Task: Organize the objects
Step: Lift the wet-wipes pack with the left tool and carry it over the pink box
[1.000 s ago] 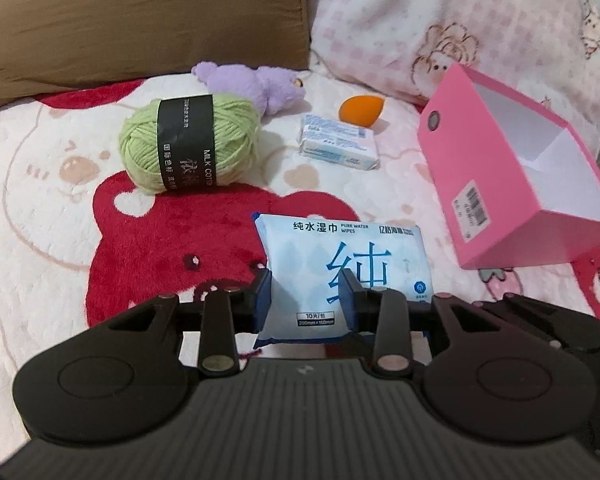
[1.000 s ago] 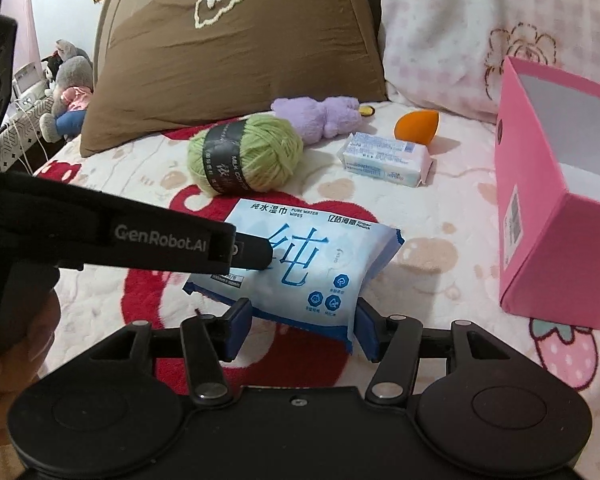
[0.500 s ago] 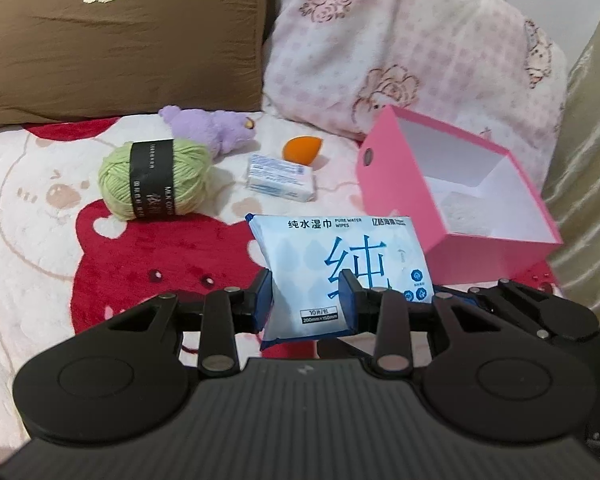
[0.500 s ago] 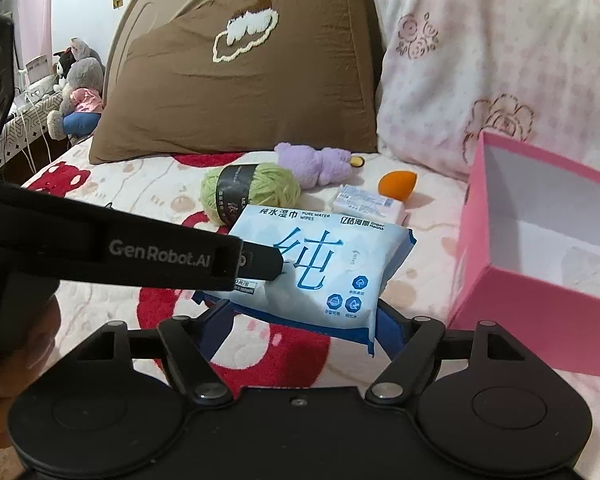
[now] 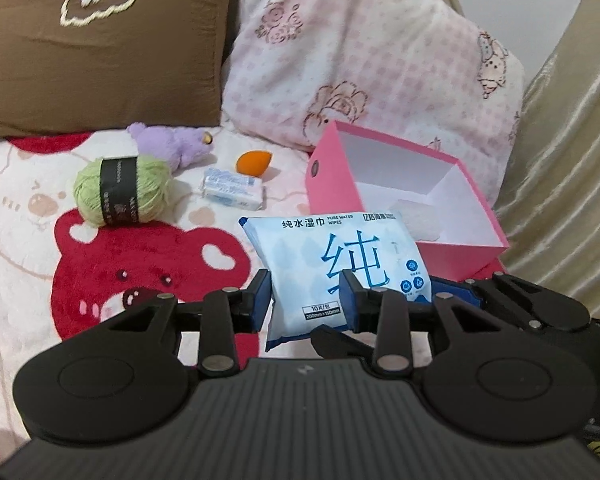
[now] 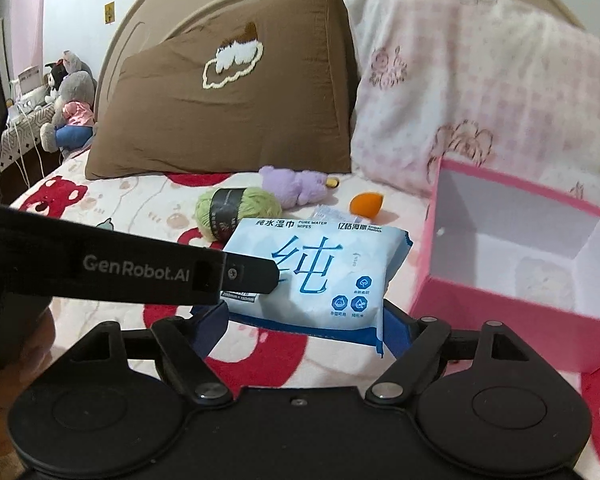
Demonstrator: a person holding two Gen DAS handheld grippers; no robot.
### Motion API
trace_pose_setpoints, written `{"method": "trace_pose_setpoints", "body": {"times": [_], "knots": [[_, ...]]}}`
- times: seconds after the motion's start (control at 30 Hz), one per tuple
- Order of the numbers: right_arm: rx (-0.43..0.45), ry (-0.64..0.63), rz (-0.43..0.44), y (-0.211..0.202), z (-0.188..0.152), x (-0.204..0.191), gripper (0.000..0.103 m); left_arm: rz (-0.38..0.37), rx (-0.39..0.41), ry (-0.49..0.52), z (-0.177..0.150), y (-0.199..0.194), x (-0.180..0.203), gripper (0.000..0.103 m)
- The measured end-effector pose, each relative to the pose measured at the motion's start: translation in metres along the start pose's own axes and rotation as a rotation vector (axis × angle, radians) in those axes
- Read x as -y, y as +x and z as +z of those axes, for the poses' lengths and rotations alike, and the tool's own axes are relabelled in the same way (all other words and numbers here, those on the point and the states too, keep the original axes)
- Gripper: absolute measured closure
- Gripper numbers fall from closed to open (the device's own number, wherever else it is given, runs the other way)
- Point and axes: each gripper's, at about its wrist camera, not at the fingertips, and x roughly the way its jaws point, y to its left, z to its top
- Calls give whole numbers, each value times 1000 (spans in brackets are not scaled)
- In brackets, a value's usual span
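Observation:
My left gripper is shut on the near corner of a blue-and-white wet wipes pack and holds it above the bed. The pack also shows in the right wrist view, with the left gripper's finger lying across its left end. My right gripper is open, its jaws spread wide under and beside the pack. An open pink box stands to the right; it also shows in the right wrist view. Something pale lies in the box's bottom.
On the bear-print blanket lie a green yarn ball, a purple plush toy, an orange sponge and a small tissue pack. A brown pillow and a pink pillow stand behind. A curtain hangs at right.
The wipes pack has been lifted off the blanket in my left gripper and both grippers have risen. The right gripper's jaws have opened wider around the pack.

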Motion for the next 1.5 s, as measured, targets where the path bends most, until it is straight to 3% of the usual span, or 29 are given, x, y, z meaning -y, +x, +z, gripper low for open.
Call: {"method": "trace_pose_setpoints", "body": {"times": [0.37,0.87,1.23,1.37,1.5], "knots": [[39,-10,-41,-31,7,16,19,-12,3,15,15,-10,37,69],[39,27,-64,-56,8,59,19,20,-31,145,39,1,109,69],[26,65,-38,-45,28,127,26,-26,-94,164,80,54,138,69],[-17,104,34,-29,41,160,33,39,-136,172,92,81,148,69],[-65,127,87,-7,47,186,34,86,-196,176,101,116,156,69]]}}
